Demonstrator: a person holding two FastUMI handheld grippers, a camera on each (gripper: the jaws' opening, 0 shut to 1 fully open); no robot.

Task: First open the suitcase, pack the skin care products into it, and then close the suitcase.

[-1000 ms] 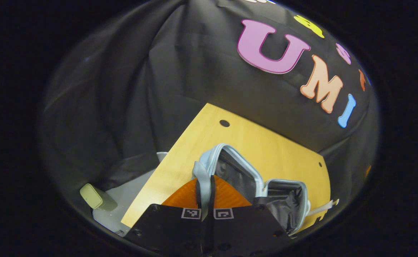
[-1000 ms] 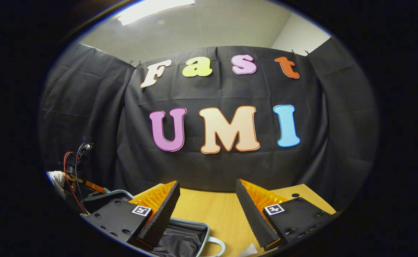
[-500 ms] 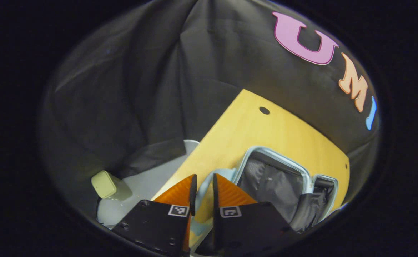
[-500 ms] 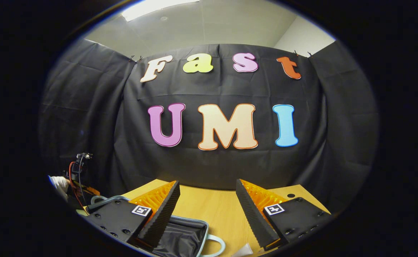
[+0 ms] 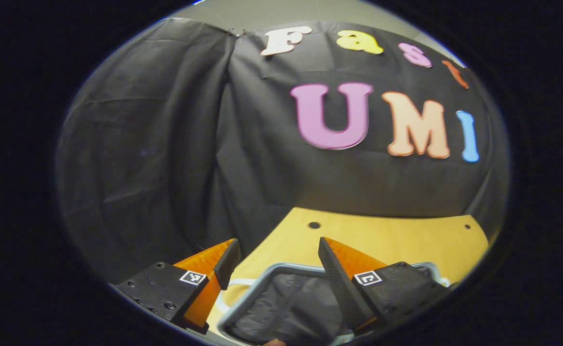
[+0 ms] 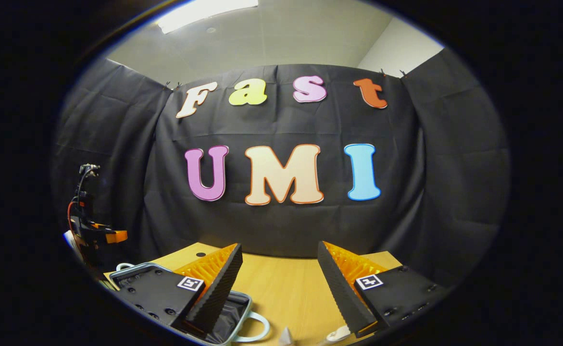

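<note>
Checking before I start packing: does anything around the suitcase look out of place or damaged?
Nothing stands out. The suitcase lies open on the wooden table, its dark lining slack but unspoiled as far as it shows. Both tongs, left and right, are open and empty. Small pale items at the right gripper view's bottom edge are too cropped to judge.

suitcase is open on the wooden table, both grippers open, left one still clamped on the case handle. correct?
Not quite. The left gripper is not clamped on anything: in the left gripper view its fingers stand apart above the open suitcase with nothing between them. The rest holds: the suitcase lies open on the wooden table, and the right gripper is open too.
</note>
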